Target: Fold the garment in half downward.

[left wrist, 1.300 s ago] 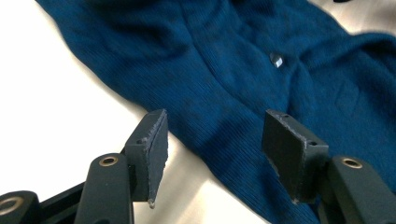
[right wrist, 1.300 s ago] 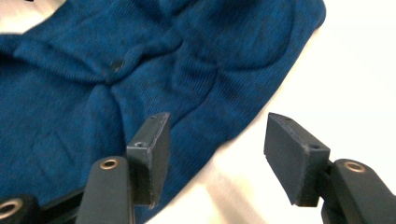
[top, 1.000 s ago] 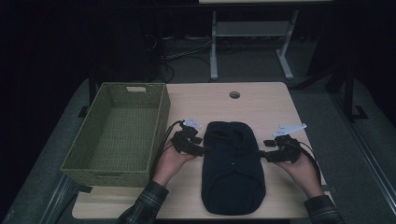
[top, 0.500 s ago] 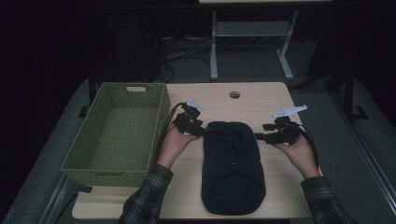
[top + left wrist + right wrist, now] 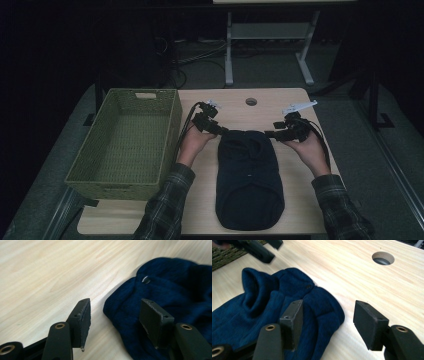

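Your forearms come in from the near edge of the table, and the dark blue garment lies lengthwise between them, its near end close to that edge. At its far end, your left gripper sits at the left corner, jaws apart, one over bare wood and one over the cloth. Your right gripper sits at the right corner, jaws likewise apart, straddling the fabric's edge. Beyond, the green woven basket stands to your left, and a round hole marks the far tabletop.
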Motion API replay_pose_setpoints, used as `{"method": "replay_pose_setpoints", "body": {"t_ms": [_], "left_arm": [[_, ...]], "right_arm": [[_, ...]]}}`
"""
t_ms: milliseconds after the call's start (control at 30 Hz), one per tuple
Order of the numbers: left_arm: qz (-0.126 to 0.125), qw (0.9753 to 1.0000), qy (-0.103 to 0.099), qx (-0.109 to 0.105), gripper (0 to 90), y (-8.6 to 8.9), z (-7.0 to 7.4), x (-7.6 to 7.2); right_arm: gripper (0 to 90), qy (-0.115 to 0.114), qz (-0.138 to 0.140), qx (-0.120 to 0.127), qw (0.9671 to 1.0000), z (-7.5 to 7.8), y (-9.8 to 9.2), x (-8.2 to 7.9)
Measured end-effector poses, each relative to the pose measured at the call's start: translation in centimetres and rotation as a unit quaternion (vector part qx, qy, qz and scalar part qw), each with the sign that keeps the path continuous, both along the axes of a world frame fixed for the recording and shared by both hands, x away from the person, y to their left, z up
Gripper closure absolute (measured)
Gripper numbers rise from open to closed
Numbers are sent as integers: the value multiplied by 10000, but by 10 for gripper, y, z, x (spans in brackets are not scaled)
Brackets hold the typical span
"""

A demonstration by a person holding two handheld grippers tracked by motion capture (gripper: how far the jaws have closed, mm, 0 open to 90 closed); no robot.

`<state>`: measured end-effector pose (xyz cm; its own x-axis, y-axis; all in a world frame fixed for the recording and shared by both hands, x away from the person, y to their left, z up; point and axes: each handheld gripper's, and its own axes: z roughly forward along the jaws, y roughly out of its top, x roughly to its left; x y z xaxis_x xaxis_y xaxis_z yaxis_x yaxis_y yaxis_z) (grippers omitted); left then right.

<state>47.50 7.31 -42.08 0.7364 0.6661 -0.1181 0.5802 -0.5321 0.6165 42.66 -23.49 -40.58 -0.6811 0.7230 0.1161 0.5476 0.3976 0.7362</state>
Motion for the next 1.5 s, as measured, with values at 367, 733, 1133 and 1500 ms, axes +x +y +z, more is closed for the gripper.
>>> {"method": "replay_pose_setpoints", "body": {"t_ms": [367, 733, 1133, 1500], "left_arm": [[83, 9992, 351, 198, 419, -7, -33, 10], [-24, 9992, 308, 239, 458, -7, -34, 10], [-119, 9994, 314, 129, 551, -7, -34, 8], [-141, 9986, 511, -77, 793, -7, -34, 5]], "right_arm": [[410, 82, -169, -19, 9998, -13, 14, 35], [437, 417, -340, -339, 9980, -46, 10, 49], [586, 556, -130, -252, 9980, -61, 12, 41], [835, 574, -47, -171, 9982, -60, 16, 36]]}}
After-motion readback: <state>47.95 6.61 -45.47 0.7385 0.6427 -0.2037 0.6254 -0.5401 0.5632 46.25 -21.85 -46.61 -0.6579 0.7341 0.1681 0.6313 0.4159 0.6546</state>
